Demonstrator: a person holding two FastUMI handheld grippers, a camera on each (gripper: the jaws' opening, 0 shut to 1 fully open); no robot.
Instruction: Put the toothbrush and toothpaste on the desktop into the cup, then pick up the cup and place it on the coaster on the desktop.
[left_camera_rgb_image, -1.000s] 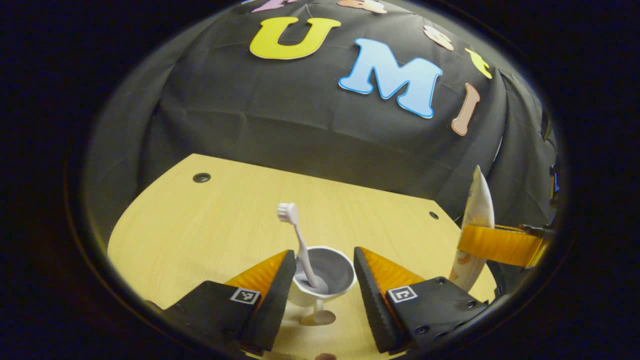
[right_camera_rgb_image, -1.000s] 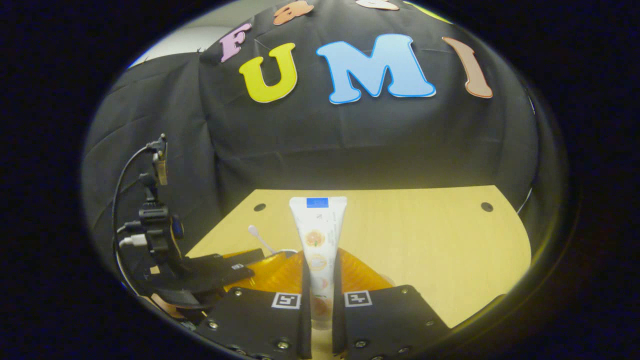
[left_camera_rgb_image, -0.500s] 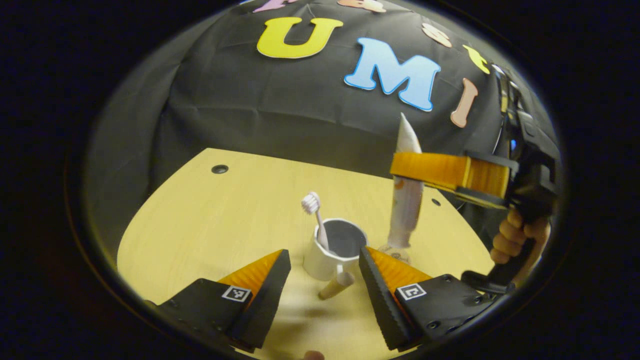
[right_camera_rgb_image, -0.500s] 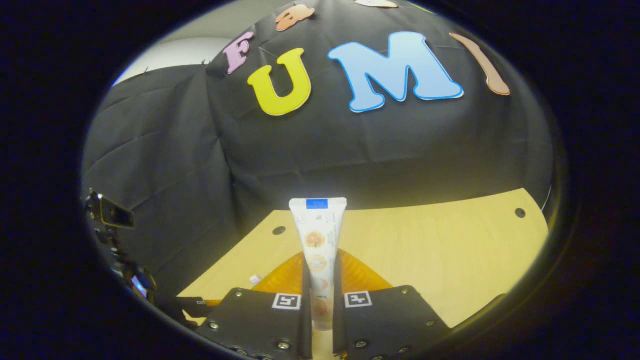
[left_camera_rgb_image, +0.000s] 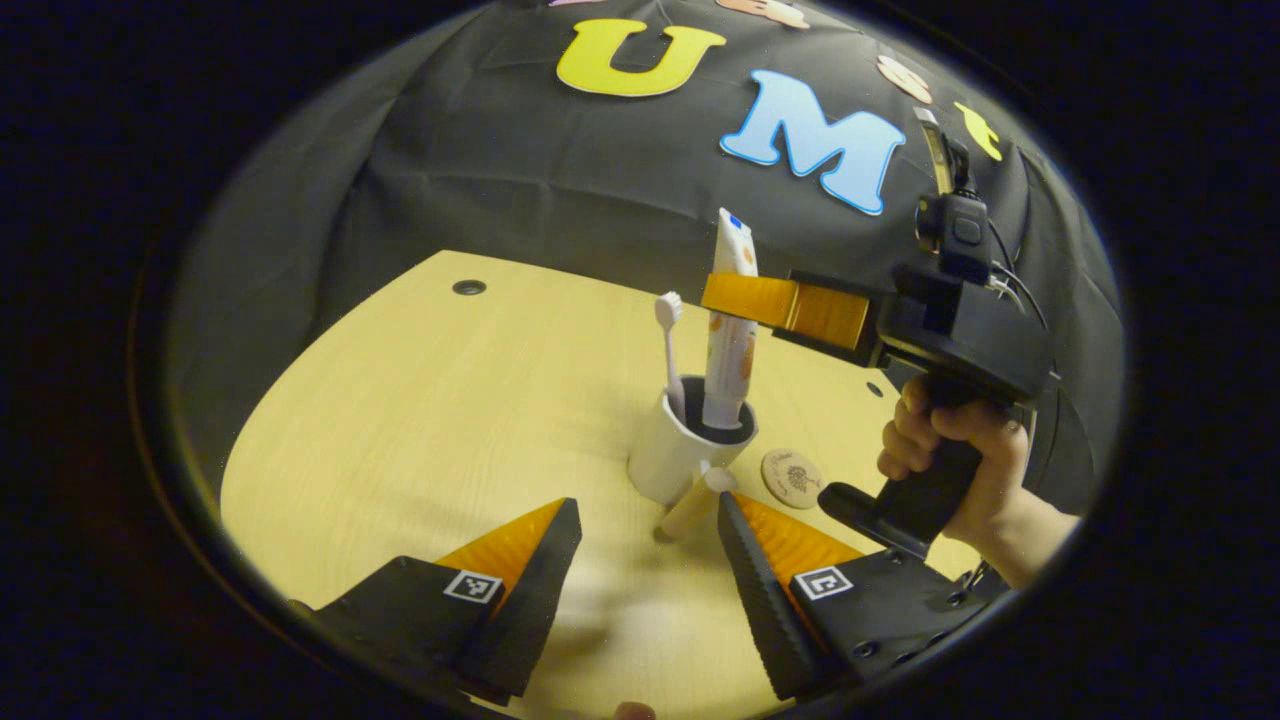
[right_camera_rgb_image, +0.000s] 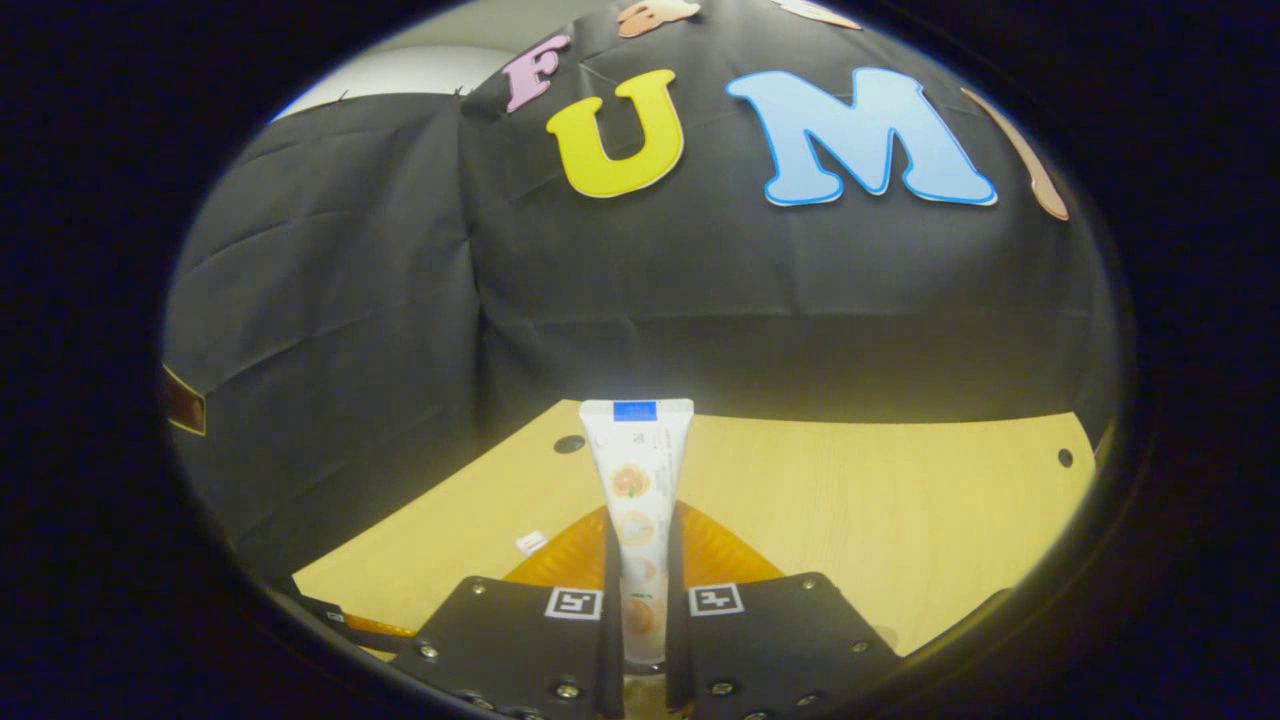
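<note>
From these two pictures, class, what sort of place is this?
Probably a staged recording booth, not a bathroom: a black cloth wall, a bare wooden desktop, and a hand-held claw lowering toothpaste into a cup.

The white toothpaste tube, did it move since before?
Yes. The white toothpaste tube came left, from the table's right edge to over the white cup, its bottom end inside.

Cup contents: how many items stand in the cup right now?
2. The toothbrush leans at the left of the cup; the toothpaste stands beside it, clamped by the right tongs. Anything lower inside is hidden.
</note>
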